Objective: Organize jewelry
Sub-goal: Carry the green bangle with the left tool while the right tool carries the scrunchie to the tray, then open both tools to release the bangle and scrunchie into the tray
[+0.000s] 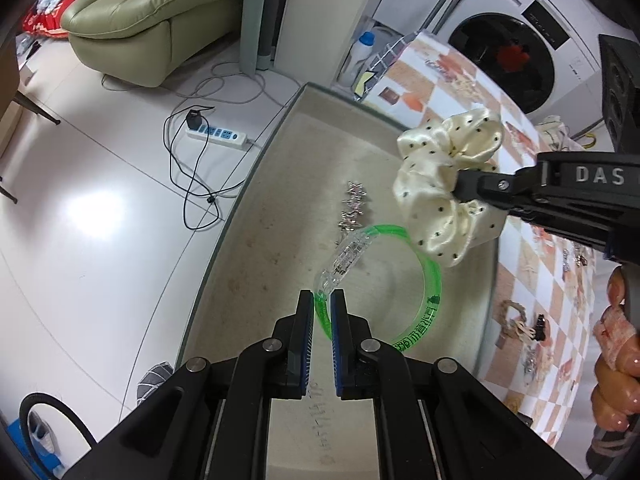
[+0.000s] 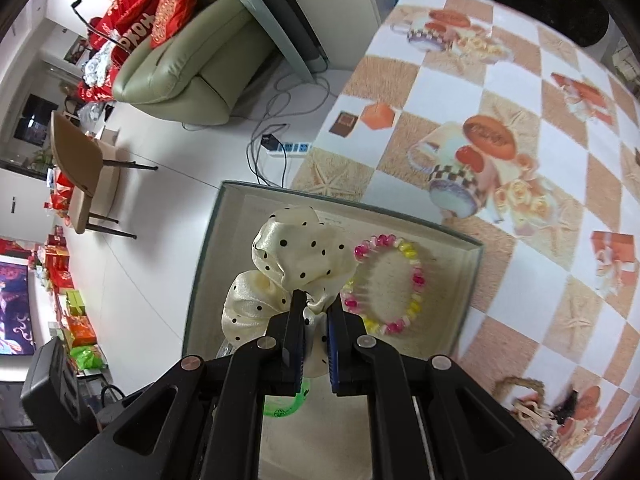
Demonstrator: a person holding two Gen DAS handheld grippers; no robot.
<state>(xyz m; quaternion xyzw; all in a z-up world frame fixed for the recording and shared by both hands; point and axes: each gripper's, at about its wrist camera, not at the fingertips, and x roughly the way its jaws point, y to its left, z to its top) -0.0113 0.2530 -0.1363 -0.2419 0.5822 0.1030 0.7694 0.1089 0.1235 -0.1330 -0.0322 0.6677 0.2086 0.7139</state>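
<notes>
over the shallow box (image 1: 280, 184), left claw (image 1: 322, 300) pinches a translucent green bangle (image 1: 430, 304); right claw (image 2: 316, 300) grips a satin dotted scrunchie (image 2: 296, 248)

Both views are bright and evenly lit by indoor light from above. In the left wrist view the glossy white floor (image 1: 100, 208) carries a broad soft glare patch, and the satin scrunchie (image 1: 444, 184) shows small shiny highlights. Shadows are weak and short. The fisheye lens bends straight lines strongly: the tray (image 1: 240, 216) edge curves, and dark vignette fills the corners. The centre is sharp in both views. In the right wrist view the patterned surface (image 2: 520, 184) looks slightly soft and smeared towards the lower right edge.
</notes>
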